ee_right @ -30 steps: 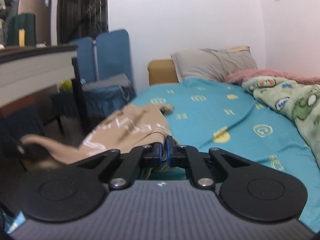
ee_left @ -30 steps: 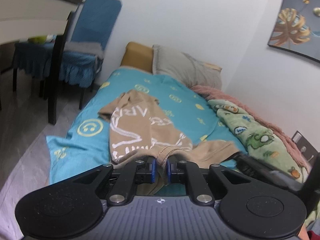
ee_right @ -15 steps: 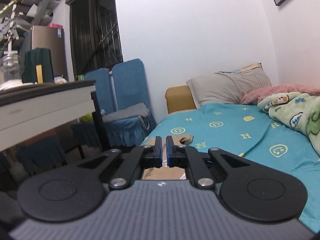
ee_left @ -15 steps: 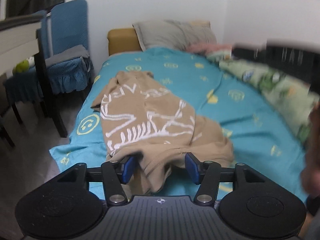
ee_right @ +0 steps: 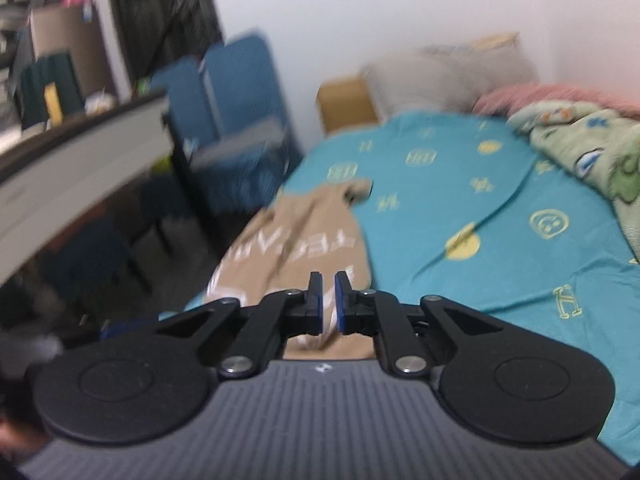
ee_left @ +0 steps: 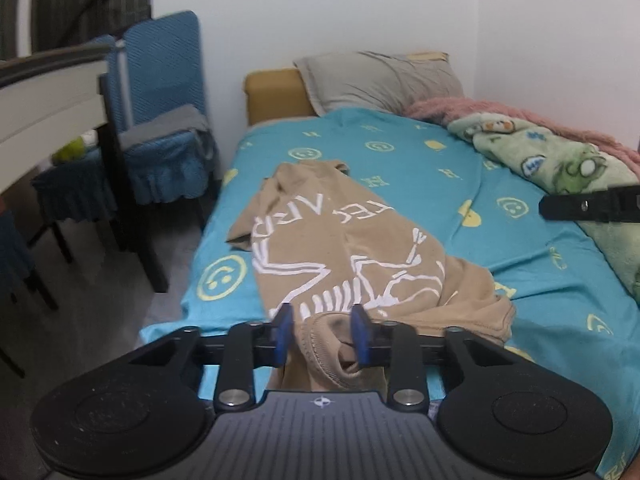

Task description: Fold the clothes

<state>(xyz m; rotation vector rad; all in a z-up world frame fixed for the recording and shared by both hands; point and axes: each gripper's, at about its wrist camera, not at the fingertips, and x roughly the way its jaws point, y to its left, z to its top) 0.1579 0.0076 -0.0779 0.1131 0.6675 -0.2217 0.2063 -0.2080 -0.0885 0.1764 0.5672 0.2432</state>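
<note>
A tan shirt (ee_left: 344, 248) with a white skeleton print lies crumpled on the teal bed sheet (ee_left: 500, 264), near the bed's left and front edges. My left gripper (ee_left: 322, 334) is open, its blue pads on either side of a bunched fold of the shirt's near end. My right gripper (ee_right: 328, 302) has its jaws nearly closed with a narrow gap and nothing held; it hovers over the shirt (ee_right: 296, 240). The right view is blurred. A black part of the right gripper (ee_left: 588, 208) shows at the right edge of the left wrist view.
A grey pillow (ee_left: 380, 80) lies at the head of the bed. A green printed blanket (ee_left: 560, 160) and a pink one lie along the right side. Blue-covered chairs (ee_left: 160, 120) and a table edge (ee_left: 48, 104) stand left of the bed.
My left gripper opened and let go of the shirt, which now lies on the bed. My right gripper lifted away, then swung back down over the shirt with its jaws slightly parted.
</note>
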